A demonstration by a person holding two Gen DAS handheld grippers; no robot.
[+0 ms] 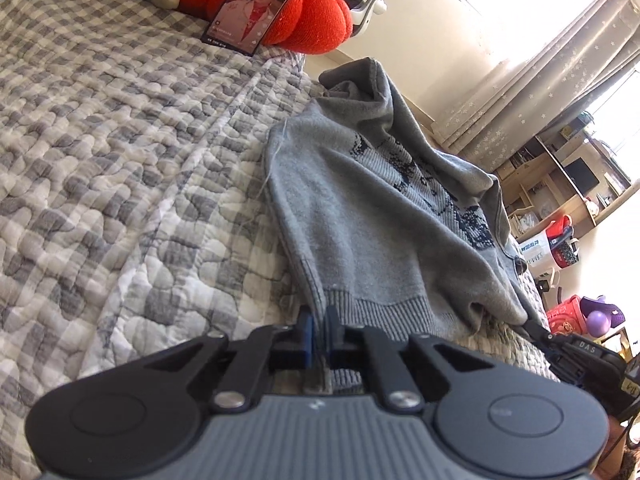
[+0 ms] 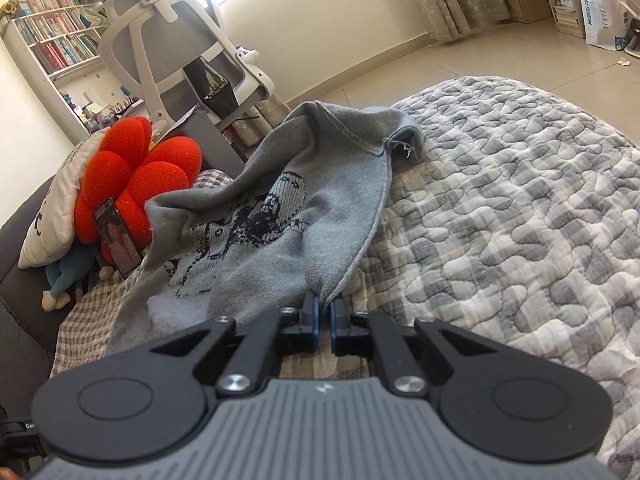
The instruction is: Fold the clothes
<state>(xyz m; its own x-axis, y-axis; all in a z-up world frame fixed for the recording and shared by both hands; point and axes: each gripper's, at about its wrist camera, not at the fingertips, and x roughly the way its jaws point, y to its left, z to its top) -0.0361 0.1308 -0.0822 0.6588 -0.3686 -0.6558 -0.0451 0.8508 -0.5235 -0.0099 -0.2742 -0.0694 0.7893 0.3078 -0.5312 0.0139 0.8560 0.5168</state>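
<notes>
A grey knitted sweater point(image 1: 360, 208) with a dark blue pattern lies rumpled on the checked quilt point(image 1: 120, 140). My left gripper point(image 1: 319, 322) is shut on the sweater's ribbed hem at its near left corner. In the right wrist view the same sweater point(image 2: 280, 220) is pulled up into folds, and my right gripper point(image 2: 325, 307) is shut on a seamed edge of it at the near right. A sleeve end point(image 2: 408, 140) sticks up at the far side. The right gripper's body also shows at the lower right of the left wrist view.
The grey-and-white quilt point(image 2: 520, 208) covers the bed. A red flower-shaped cushion point(image 2: 136, 184), a photo card point(image 2: 118, 240), a white pillow point(image 2: 52, 216) and a blue plush toy lie at the bed's end. A white office chair point(image 2: 180, 40) stands beyond, bookshelves point(image 2: 52, 40) behind.
</notes>
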